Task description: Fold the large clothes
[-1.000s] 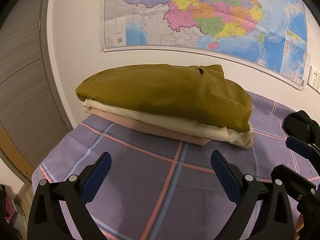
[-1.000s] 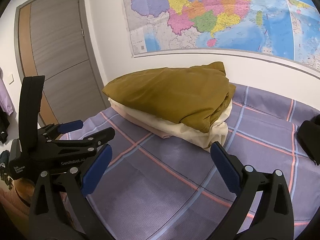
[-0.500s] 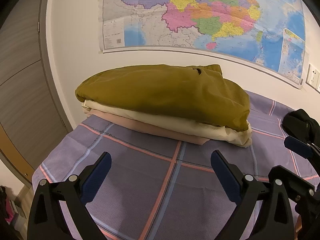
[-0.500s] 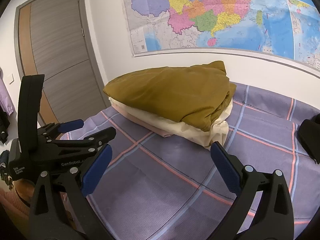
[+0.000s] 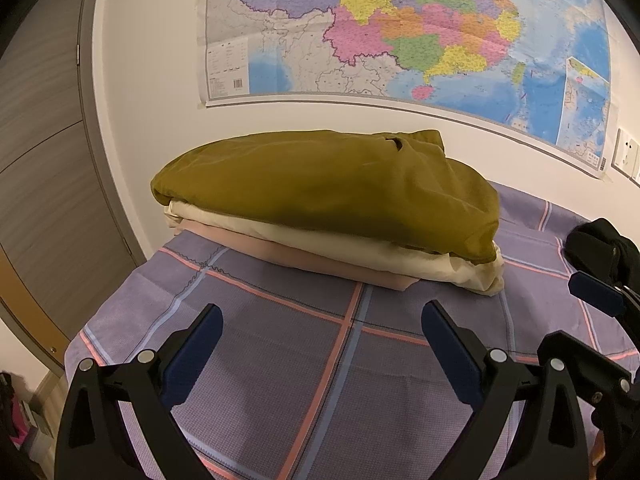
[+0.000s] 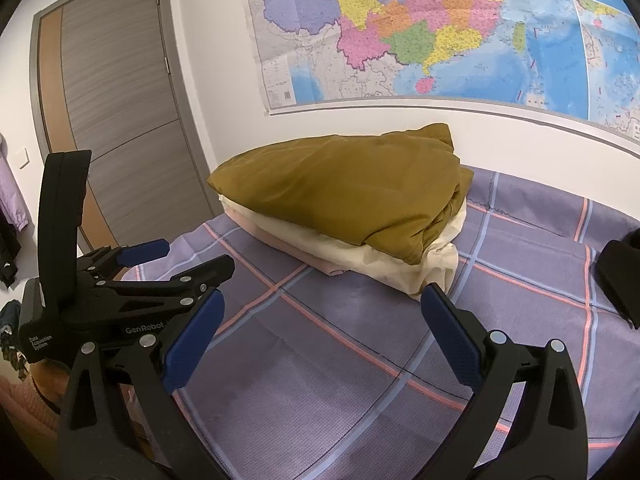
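A stack of folded clothes lies at the far side of the bed against the wall: an olive-brown garment [image 5: 328,188] on top, a cream one [image 5: 360,248] under it and a pink one [image 5: 312,260] at the bottom. The same stack shows in the right wrist view, with the olive garment [image 6: 352,192] on top. My left gripper [image 5: 322,344] is open and empty, hovering over the bedspread in front of the stack. My right gripper [image 6: 320,332] is open and empty too, to the right of the left gripper [image 6: 176,260], which shows there from the side.
The bed has a purple plaid bedspread [image 5: 280,380]. A dark black item [image 6: 620,276] lies at its right edge. A large map [image 5: 400,28] hangs on the white wall behind. A grey wooden door [image 6: 120,100] stands to the left of the bed.
Both grippers have drifted slightly; the view of the stack shifts a little. Both stay open and empty. The clothes have not moved.
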`<state>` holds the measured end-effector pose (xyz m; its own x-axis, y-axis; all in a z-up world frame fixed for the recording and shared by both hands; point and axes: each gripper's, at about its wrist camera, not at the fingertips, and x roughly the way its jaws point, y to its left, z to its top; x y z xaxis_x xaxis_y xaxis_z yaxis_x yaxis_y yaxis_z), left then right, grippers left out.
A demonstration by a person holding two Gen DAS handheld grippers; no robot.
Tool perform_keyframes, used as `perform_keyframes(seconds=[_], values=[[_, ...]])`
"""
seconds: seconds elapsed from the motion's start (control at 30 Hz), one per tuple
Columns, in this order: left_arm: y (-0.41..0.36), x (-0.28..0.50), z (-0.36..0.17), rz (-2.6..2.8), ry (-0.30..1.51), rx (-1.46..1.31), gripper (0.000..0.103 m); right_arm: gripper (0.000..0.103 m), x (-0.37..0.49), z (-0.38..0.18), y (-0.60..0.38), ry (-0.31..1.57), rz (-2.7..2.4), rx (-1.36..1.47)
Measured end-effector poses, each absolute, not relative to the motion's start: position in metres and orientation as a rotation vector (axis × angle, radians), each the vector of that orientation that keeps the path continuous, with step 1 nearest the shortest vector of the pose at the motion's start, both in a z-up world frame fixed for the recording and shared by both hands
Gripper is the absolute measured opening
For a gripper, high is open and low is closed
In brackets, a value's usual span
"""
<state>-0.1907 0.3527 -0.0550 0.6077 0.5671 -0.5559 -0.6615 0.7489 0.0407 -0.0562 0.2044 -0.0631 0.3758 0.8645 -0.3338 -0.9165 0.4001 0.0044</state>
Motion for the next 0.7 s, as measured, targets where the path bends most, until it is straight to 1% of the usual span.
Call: perform_keyframes(seconds=[0.7], values=[[0.3515, -0.1875, -0.0573, 0.709, 0.588, -0.176, 0.096, 0.097, -0.0539, -0.0644, 0.2048, 0.317, 1.145, -0.181]])
